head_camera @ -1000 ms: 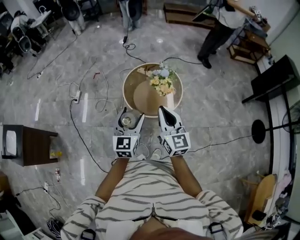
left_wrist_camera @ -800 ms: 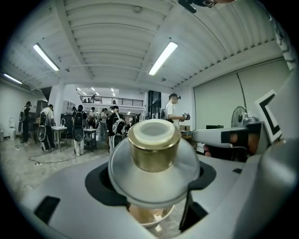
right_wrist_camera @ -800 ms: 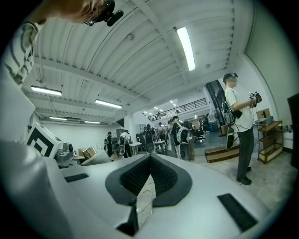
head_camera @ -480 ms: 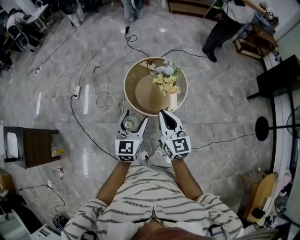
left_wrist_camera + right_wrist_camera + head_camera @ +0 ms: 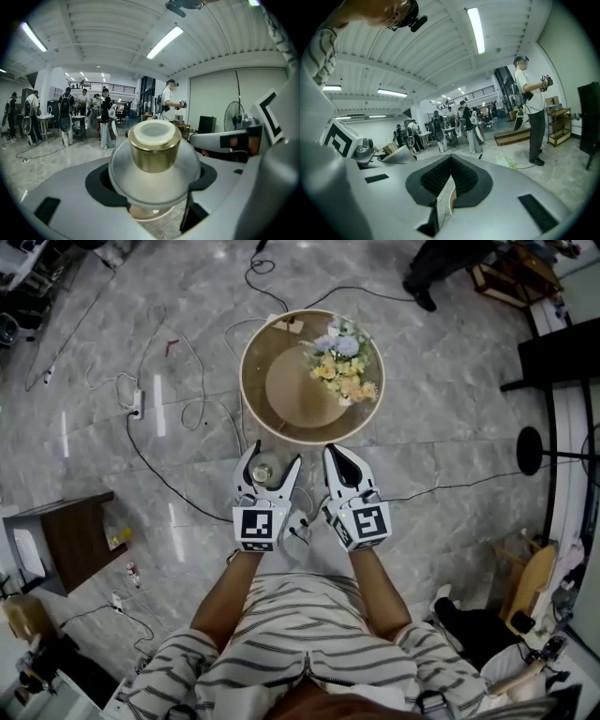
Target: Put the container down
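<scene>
**Container clamped in left gripper, short of round table**

Left gripper (image 5: 272,463): the jaws stand wide apart and are closed on the container (image 5: 154,146), one jaw on each side of its body. The container is a small jar with a rounded frosted body and a gold cap. It stands upright between the jaws with the cap uppermost.

Right gripper (image 5: 334,457): the jaws are brought together at the tips and nothing is gripped between them.

Position: both grippers are held side by side in front of the person's striped shirt (image 5: 300,643) and point forward. In the head view, the container lies over the marble floor (image 5: 450,456), just short of the near rim of the round table (image 5: 246,381). A bunch of flowers (image 5: 344,367) stands on the right part of the table. Cables (image 5: 178,399) run across the floor to the left.
</scene>
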The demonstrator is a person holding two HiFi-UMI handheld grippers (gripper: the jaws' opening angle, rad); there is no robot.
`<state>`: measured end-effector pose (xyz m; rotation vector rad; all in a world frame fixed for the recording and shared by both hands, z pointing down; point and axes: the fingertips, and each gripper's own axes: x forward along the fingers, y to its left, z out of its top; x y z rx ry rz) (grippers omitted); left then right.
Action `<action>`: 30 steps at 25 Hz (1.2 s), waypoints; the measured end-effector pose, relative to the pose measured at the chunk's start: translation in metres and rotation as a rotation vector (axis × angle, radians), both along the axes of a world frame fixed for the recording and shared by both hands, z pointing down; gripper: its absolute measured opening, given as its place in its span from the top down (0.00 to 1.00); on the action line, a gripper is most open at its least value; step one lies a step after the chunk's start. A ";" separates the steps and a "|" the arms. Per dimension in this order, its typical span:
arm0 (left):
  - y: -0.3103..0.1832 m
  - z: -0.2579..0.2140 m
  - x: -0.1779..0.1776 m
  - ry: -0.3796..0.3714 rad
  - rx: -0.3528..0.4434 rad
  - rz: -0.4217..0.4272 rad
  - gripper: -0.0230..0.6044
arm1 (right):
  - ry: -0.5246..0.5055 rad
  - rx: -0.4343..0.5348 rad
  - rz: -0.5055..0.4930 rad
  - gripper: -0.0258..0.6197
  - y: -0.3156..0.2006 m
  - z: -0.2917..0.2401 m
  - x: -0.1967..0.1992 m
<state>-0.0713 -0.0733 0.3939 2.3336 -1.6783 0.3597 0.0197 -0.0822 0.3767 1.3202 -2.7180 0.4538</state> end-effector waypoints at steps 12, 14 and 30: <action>-0.040 0.095 -0.018 0.019 -0.115 0.053 0.44 | 0.018 -0.118 0.110 0.95 -0.032 0.089 -0.017; -0.045 0.116 -0.019 0.017 -0.131 0.062 0.44 | 0.016 -0.122 0.122 0.95 -0.039 0.102 -0.018; -0.089 0.233 -0.029 -0.021 -0.182 0.061 0.44 | 0.022 -0.185 0.153 0.95 -0.065 0.209 -0.026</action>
